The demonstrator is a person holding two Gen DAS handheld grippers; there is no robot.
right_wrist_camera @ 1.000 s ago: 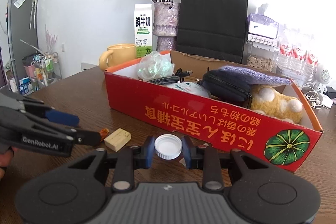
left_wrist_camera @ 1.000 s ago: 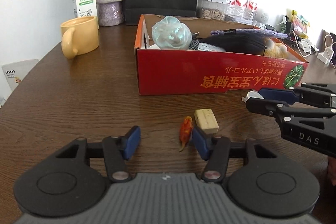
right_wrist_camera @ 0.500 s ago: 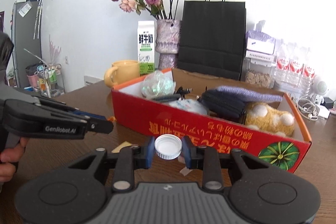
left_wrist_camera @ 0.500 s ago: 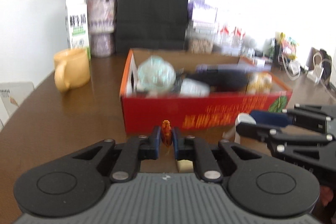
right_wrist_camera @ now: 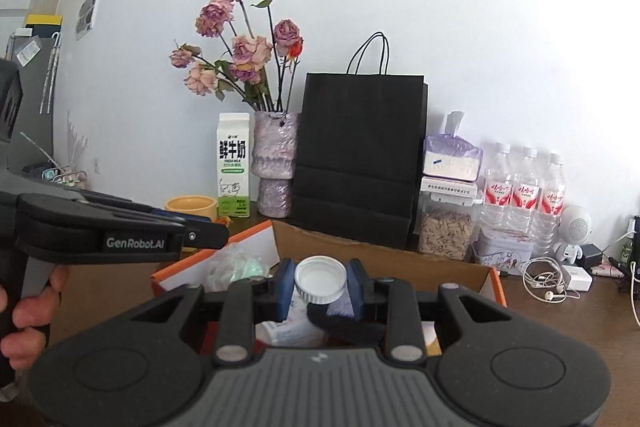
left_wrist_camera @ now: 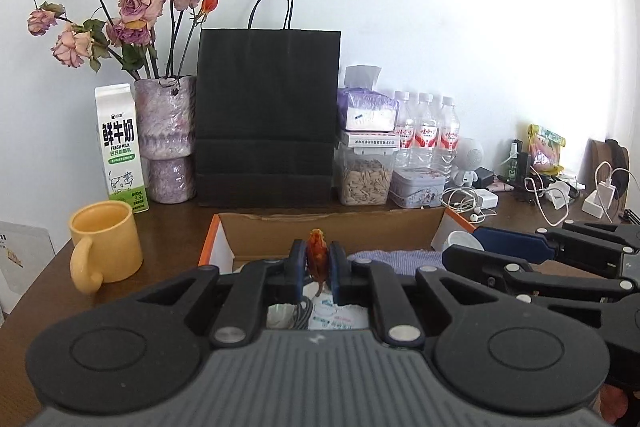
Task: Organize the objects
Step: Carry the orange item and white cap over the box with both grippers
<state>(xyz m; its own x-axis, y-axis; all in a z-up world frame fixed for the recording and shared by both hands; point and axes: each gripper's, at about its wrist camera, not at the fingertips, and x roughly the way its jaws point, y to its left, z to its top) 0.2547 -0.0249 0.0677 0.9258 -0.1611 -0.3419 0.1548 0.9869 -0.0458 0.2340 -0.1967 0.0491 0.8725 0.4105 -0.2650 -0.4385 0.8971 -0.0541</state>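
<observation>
The table (left_wrist_camera: 48,291) at the lower left of the left wrist view is dark wood with a slight sheen. The box (left_wrist_camera: 332,233) shows raw brown cardboard inside, rough at its rim. The bag (left_wrist_camera: 266,115) at centre is matt black paper. The mug (left_wrist_camera: 106,241) looks like glazed yellow ceramic. Each hand-held gripper, left (left_wrist_camera: 318,269) and right (right_wrist_camera: 320,285), is matt black plastic with blue pads. The cap (right_wrist_camera: 320,277) is smooth white plastic with a ribbed side

Right gripper (right_wrist_camera: 320,285) clamps a white bottle cap (right_wrist_camera: 320,279) above the open cardboard box (right_wrist_camera: 460,259). Left gripper (right_wrist_camera: 218,225), held by a hand (right_wrist_camera: 24,323), reaches in from the left over the box's orange edge.
</observation>
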